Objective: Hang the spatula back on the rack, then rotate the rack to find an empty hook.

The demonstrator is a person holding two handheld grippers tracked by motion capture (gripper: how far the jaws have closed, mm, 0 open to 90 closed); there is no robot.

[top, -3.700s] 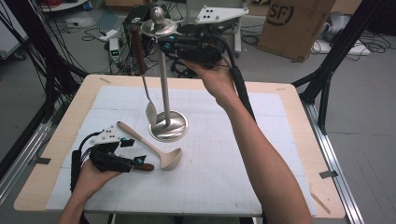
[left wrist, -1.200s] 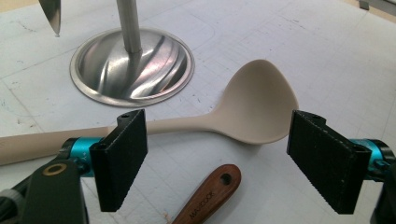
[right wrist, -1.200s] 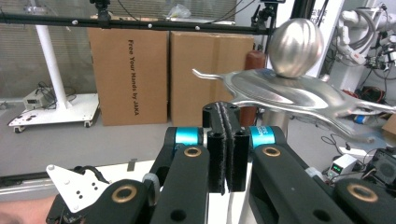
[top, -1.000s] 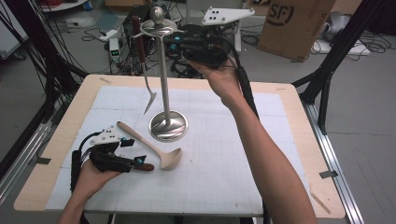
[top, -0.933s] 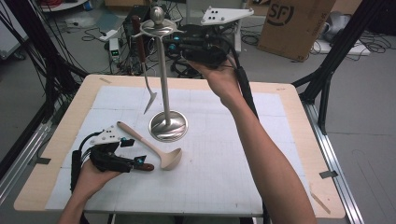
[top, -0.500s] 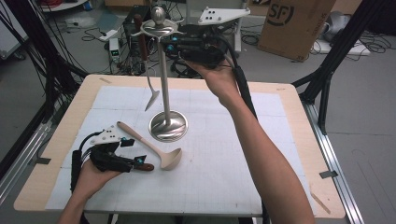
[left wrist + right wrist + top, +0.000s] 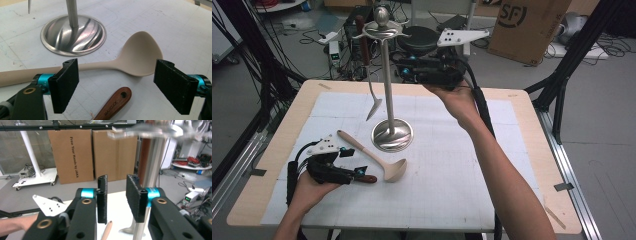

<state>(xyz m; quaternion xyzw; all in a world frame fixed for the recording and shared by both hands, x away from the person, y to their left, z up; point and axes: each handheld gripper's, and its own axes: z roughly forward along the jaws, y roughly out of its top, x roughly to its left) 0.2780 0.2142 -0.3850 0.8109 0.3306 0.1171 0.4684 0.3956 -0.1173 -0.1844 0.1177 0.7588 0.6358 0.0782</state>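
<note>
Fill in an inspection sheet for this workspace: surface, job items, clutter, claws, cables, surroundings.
Surface: white gridded mat on a wooden table.
Job's things: steel stand upright; spatula hanging from its top; beige ladle lying near its base; brown handle lying beside the ladle.
Clutter: nothing seen.
Grippers: left claw open, low over the brown handle and ladle; right claw by the stand's top, its jaws have just been opening, nothing between them.
Cables: black cable along the right forearm; floor cables behind the table.
Surroundings: cardboard box.
</note>
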